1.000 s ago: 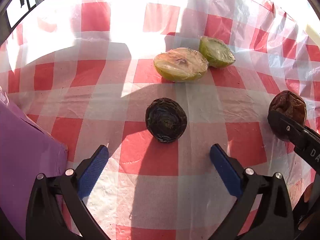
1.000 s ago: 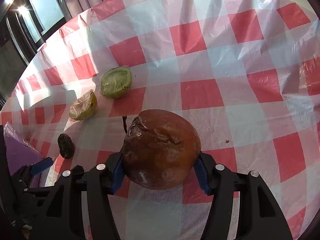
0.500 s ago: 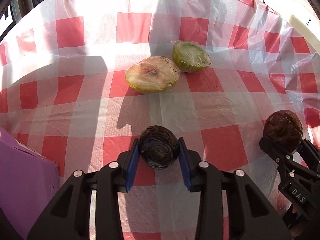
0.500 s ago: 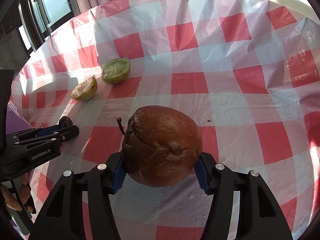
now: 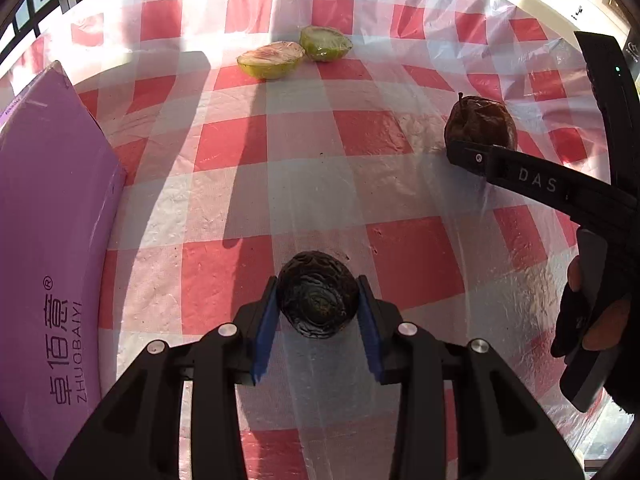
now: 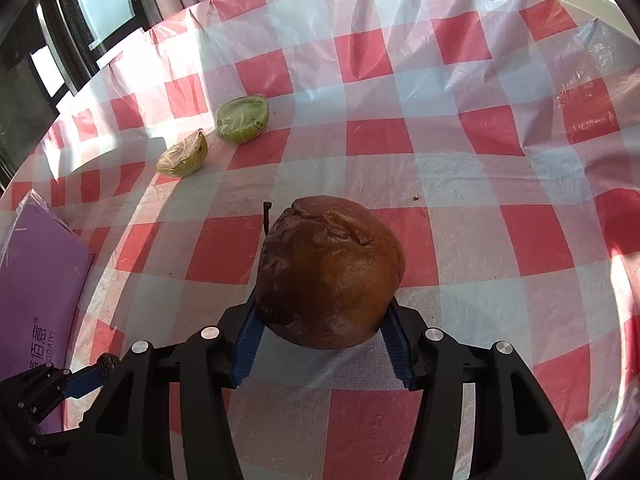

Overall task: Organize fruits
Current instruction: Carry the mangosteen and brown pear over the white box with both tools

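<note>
My left gripper (image 5: 318,316) is shut on a small dark wrinkled fruit (image 5: 318,300) and holds it above the red-and-white checked tablecloth (image 5: 360,184). My right gripper (image 6: 322,340) is shut on a large brown shrivelled fruit (image 6: 328,272) with a short stem; that fruit also shows in the left wrist view (image 5: 480,126) at the right, in the right gripper's finger. Two plastic-wrapped green fruit halves lie side by side at the far side: a paler one (image 5: 270,60) and a greener one (image 5: 326,43). They also show in the right wrist view, the paler one (image 6: 183,158) and the greener one (image 6: 241,118).
A purple box (image 5: 48,248) with printed lettering stands at the left edge of the table; it also shows in the right wrist view (image 6: 36,288). Windows and curtains are behind the far table edge. A hand (image 5: 600,320) holds the right gripper's handle.
My left gripper closed on the dark fruit and lifted it back from the table. My right gripper kept its hold on the brown fruit and rose a little.
</note>
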A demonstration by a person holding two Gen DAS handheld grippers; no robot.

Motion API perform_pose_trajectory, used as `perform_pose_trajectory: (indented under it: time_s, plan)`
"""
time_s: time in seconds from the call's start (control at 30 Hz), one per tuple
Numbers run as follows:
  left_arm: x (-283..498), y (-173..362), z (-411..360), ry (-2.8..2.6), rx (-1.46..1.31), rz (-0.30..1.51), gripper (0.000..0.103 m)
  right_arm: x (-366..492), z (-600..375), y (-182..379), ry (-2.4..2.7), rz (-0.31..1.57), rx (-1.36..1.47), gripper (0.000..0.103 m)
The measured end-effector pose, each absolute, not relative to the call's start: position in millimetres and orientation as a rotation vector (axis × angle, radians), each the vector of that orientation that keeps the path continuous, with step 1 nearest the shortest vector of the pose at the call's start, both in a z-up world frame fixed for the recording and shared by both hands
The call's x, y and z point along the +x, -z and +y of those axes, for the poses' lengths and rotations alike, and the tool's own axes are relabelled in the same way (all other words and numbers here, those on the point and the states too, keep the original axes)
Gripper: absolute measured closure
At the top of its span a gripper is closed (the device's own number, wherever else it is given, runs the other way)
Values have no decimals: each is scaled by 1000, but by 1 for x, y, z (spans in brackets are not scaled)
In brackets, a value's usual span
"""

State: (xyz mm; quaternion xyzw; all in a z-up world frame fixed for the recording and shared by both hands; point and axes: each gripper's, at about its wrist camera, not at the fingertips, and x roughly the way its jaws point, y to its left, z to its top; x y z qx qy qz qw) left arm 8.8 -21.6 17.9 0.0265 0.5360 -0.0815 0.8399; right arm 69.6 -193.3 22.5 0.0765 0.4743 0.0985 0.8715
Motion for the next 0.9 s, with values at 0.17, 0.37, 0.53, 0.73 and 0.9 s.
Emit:
perform_pose_trajectory:
  time_s: [0.17, 0.37, 0.53, 0.73, 0.9]
  plan:
    - [-17, -19, -9, 194, 49, 1144, 66, 24, -194, -27, -211, 1031, 168, 49]
    - [-34, -29, -2, 241, 44, 1140, 66, -18, -191, -32, -227, 1079, 126, 50]
    - [-42, -44, -12, 359, 119, 1117, 66, -51, -185, -39, -198, 1093, 128, 50]
    - [-54, -69, -20, 509, 193, 1058, 66, -87, -170, -44, -134, 1117, 166, 50]
    - [-61, -83, -17, 598, 233, 1023, 66, -105, -160, -49, -77, 1105, 199, 50]
